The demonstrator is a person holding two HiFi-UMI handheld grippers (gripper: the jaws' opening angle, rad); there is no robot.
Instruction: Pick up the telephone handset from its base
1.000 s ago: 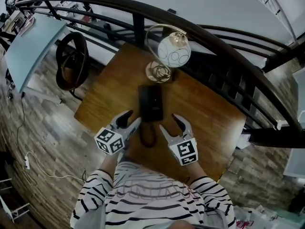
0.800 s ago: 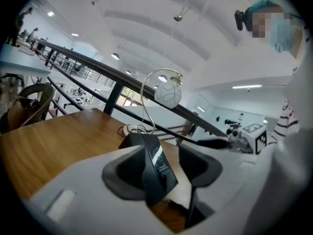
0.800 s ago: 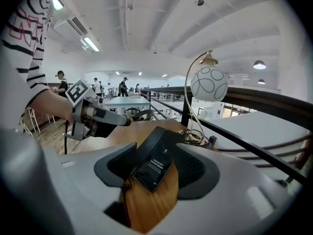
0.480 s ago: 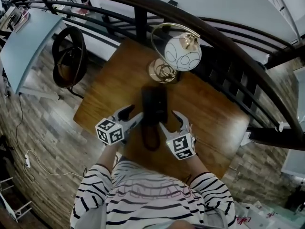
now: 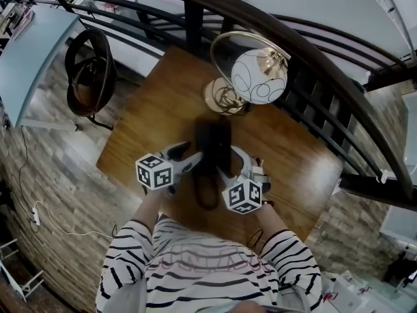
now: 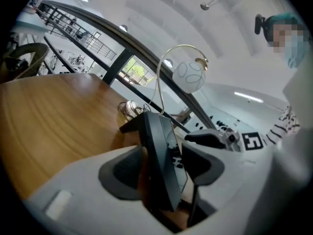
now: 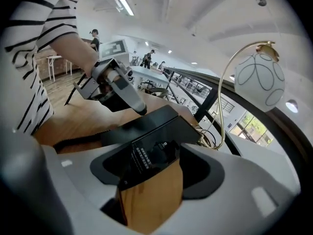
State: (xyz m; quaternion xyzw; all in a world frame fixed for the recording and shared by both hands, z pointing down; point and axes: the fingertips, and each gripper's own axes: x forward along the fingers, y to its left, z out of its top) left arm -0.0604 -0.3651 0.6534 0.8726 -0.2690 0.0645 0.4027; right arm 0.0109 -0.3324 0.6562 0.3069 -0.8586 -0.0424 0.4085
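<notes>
Both jaws released, and they have just been opening wider. The telephone handset (image 5: pixel 204 142) is down on its base (image 5: pixel 223 135), mid tabletop (image 5: pixel 143 129). From the head view the two read as one dark block and I can't split the outline cleanly. My left gripper (image 5: pixel 192 152) is in at the phone's left side and my right gripper (image 5: pixel 229 162) is at its right, so they flank the near end, with the marker cubes toward me. In the left gripper view the phone's dark edge stands between the jaws (image 6: pixel 164 170). There is a gap to the pad on each side, so no grip. The right gripper is visible past it on the far side of the phone. The right gripper view is the same story: the near corner of the phone, with a glossy face and small print, sits between the jaws (image 7: pixel 156 173), and the pads are clear of it, with bare wood showing below. The coiled cord (image 5: pixel 207 189) loops from the phone's near end toward me on the tabletop, between the two grippers. The lamp (image 5: pixel 259 77), with a globe shade on a brass arc, stands just behind the phone at the far edge. The dark railing (image 5: pixel 313 51) runs past behind it.
</notes>
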